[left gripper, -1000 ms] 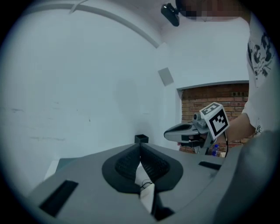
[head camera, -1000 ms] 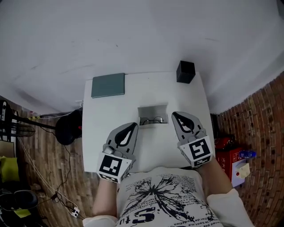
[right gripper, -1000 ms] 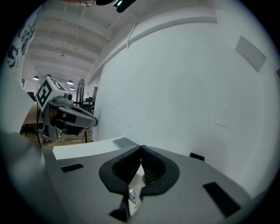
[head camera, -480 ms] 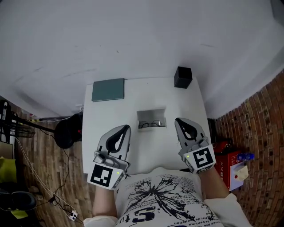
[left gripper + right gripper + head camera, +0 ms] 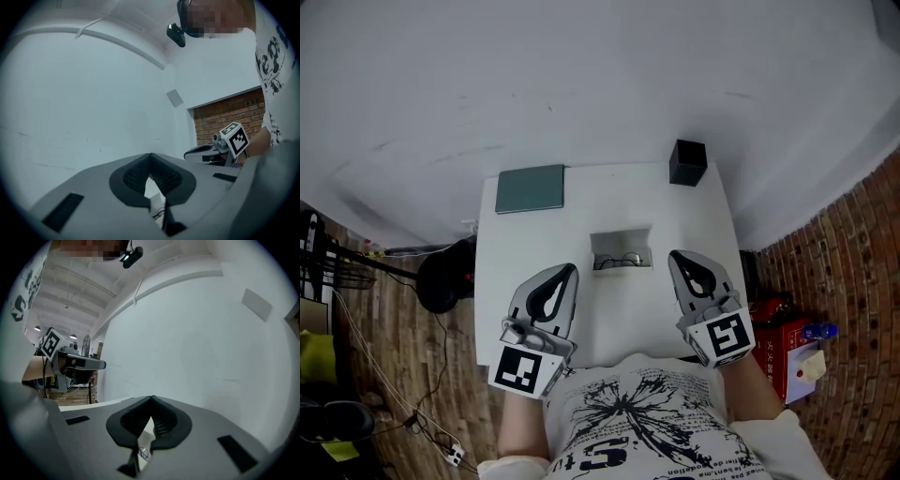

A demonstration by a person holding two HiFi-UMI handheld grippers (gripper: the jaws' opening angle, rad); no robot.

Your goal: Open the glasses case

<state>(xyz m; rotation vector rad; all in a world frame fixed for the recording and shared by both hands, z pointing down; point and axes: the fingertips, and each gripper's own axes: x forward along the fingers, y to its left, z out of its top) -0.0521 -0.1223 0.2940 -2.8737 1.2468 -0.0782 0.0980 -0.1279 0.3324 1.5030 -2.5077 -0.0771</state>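
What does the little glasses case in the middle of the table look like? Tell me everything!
The glasses case is a small light grey box that looks hard. It lies open near the middle of the white table, with its lid tipped up at the back. Thin dark glasses lie inside. It rests on the table. The left gripper and right gripper are apart from it.

Bare table [image 5: 516, 253] flanks the glasses case [image 5: 621, 247]; a book [image 5: 530, 188], perhaps, and black box [image 5: 687, 162] crowd far corners.

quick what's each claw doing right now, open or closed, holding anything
left claw: closed, holding nothing
right claw: closed, holding nothing
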